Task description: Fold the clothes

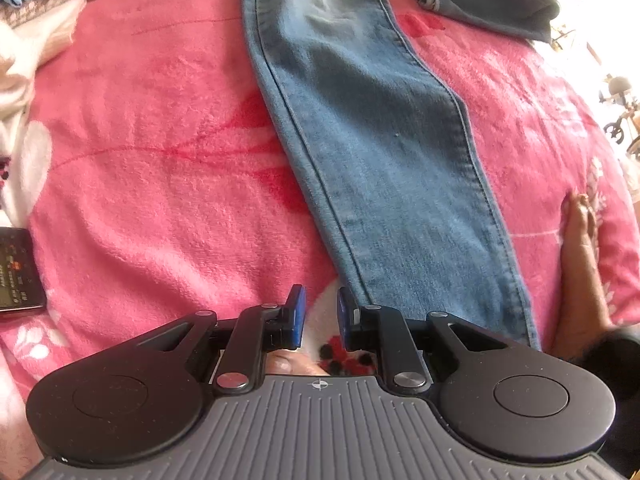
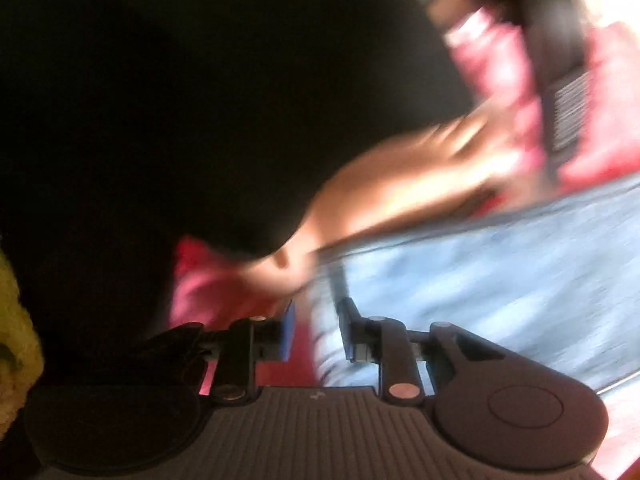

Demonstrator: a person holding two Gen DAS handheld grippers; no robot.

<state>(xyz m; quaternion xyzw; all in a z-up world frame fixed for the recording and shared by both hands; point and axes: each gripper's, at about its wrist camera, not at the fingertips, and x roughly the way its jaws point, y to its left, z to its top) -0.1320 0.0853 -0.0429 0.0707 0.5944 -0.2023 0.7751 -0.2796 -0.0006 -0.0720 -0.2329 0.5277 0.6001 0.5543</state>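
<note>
The left wrist camera looks steeply down along its fingers, close above a pink blanket (image 1: 140, 152) with a blue jeans leg (image 1: 380, 152) running away from the lens. The right wrist camera, also angled down and very near, is motion-blurred and half blocked by a dark sleeve (image 2: 160, 120). Both views share the jeans leg (image 2: 500, 288) and the blanket (image 2: 500, 92).

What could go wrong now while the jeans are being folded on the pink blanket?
1. The left gripper stands beside the jeans hem with nothing between its pads, so closing here may catch only the blanket.
2. The right wrist view is blurred; the right gripper may pinch the denim unevenly, or miss it.
3. A phone lies at the blanket's edge, so tugging the blanket could shift it.
</note>
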